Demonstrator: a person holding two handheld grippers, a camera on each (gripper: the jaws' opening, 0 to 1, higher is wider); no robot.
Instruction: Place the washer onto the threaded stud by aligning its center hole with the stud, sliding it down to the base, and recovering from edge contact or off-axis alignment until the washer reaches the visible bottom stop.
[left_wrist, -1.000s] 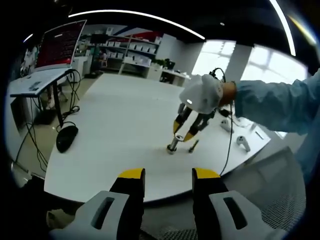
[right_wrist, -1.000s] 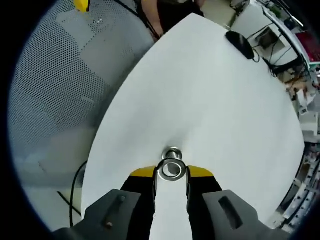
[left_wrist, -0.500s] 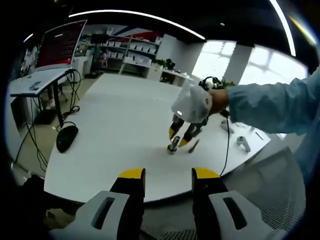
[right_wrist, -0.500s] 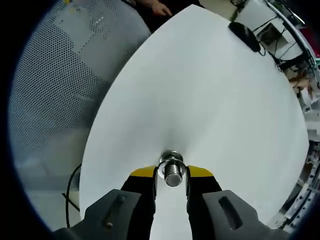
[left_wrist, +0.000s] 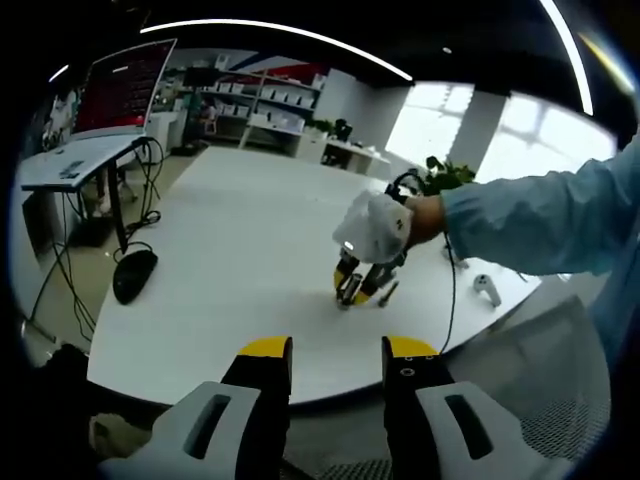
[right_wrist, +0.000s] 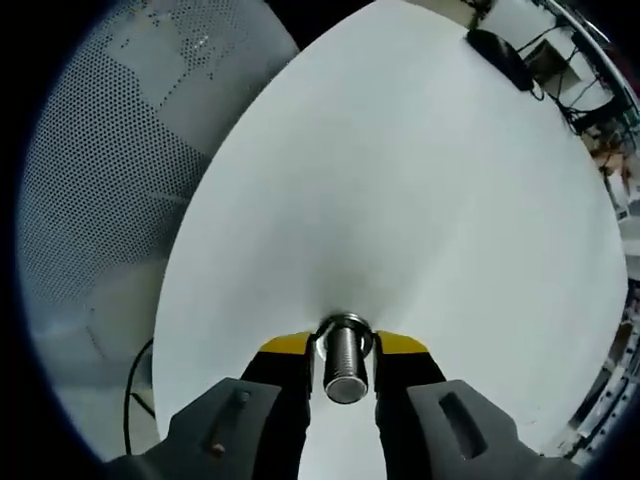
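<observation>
On the left, my left gripper (left_wrist: 336, 362) hangs wide open and empty off the white table (left_wrist: 240, 250). My right gripper (right_wrist: 340, 345) straddles the threaded stud (right_wrist: 344, 360), yellow tips low at its base. The washer is hidden there; I cannot tell whether the jaws pinch it. A mouse (left_wrist: 132, 275) lies near shelving.

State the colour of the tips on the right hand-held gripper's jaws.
Yellow tips on the right hand-held gripper, clearest in the right gripper view.
</observation>
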